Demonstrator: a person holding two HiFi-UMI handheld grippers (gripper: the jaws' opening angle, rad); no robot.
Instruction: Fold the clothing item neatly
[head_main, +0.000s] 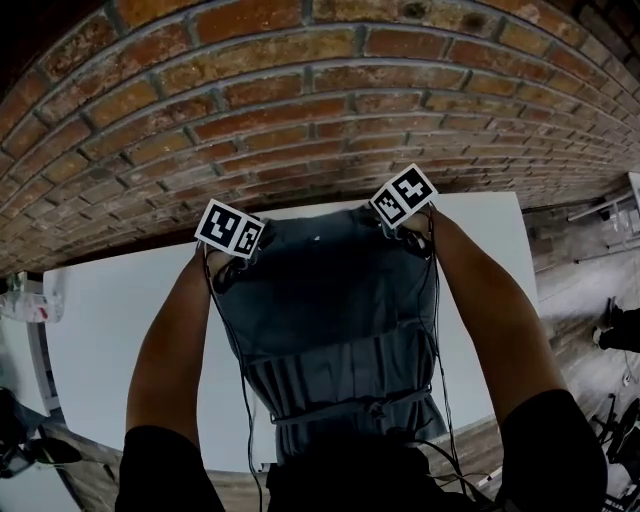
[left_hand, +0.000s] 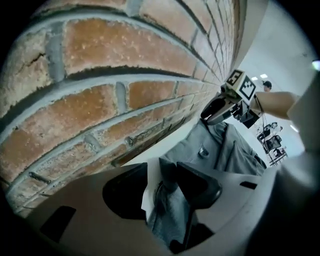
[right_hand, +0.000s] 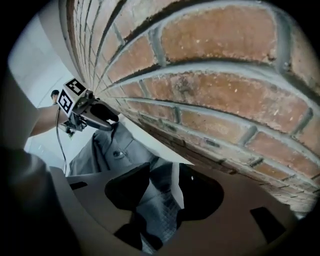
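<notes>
Head view: lower hem of the grey garment (head_main: 335, 330) is hidden behind the person's dark shirt (head_main: 330, 478), itself cut by the bottom edge. Jaws of the left gripper (head_main: 240, 258) and right gripper (head_main: 400, 225) are not visible here — covered by gripper bodies and cloth. A clear item (head_main: 25, 298) is cut off at the left edge — unidentifiable.

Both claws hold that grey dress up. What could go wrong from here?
The left gripper and right gripper each pinch just a top corner of the grey pleated fabric garment; either could slip free. Its hem hangs by the near edge of the white table, so it may land crooked or slide off. The loose grey waist tie might bunch inside a fold.
</notes>
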